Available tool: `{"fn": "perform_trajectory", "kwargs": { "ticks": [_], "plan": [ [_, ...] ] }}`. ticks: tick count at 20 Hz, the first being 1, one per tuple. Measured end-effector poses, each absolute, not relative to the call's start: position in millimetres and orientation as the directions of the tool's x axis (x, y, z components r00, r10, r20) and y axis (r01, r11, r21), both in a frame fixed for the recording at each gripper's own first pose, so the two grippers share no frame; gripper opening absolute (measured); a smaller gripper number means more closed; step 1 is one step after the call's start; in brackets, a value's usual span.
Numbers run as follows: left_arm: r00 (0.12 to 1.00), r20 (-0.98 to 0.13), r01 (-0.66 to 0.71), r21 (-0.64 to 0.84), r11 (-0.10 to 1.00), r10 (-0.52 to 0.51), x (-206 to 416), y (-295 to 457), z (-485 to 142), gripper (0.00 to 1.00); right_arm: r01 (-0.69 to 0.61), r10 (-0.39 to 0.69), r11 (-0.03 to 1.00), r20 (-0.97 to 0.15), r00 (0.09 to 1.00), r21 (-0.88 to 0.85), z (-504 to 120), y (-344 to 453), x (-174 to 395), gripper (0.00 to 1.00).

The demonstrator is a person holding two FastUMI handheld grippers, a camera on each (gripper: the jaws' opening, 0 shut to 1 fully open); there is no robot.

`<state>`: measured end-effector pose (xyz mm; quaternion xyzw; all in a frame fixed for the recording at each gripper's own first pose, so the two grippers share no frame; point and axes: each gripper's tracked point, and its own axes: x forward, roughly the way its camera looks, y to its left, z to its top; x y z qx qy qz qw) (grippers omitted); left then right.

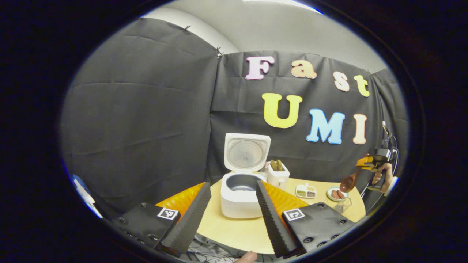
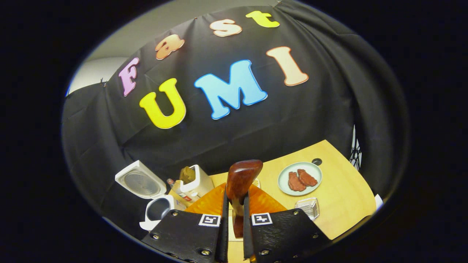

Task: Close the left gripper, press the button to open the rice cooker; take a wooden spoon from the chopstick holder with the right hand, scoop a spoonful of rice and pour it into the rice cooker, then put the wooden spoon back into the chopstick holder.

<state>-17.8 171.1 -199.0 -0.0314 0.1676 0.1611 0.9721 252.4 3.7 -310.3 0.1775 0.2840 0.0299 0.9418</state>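
Right gripper (image 2: 234,219) clamps wooden spoon (image 2: 241,179) handle; left gripper (image 1: 234,215) jaws spread, facing lid-up rice cooker (image 1: 241,193)

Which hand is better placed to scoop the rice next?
Right: the right gripper is shut on the brown wooden spoon. The left gripper is open and empty, before the open white rice cooker.

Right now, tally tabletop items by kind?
Rice cooker: 1
Chopstick holder: 1
Wooden spoon, clamped in the right gripper: 1
Plate with meat: 1
Divided tray: 1
Clear glass dish: 1
Total: 6
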Motion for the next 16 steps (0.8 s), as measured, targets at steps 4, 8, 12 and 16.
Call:
{"fn": "perform_trajectory", "kwargs": {
  "ticks": [4,8,12,16],
  "plan": [
    [0.880,-0.375,-0.307,0.021,0.951,0.292,-5,101,-203,0.83,0.087,0.151,0.920,-0.551,0.821,0.383,-348,-46,267,0.16],
    [0.862,-0.408,-0.292,0.087,0.952,0.302,-3,60,-208,0.84,0.120,0.133,0.921,-0.589,0.797,0.371,-385,-81,268,0.17],
    [0.848,-0.430,-0.282,0.132,0.950,0.311,-3,35,-210,0.85,0.171,0.120,0.909,-0.631,0.767,0.380,-425,-100,260,0.17],
    [0.838,-0.450,-0.263,0.162,0.951,0.308,5,16,-217,0.86,0.206,0.118,0.900,-0.667,0.735,0.385,-461,-106,260,0.17]
  ]
}}
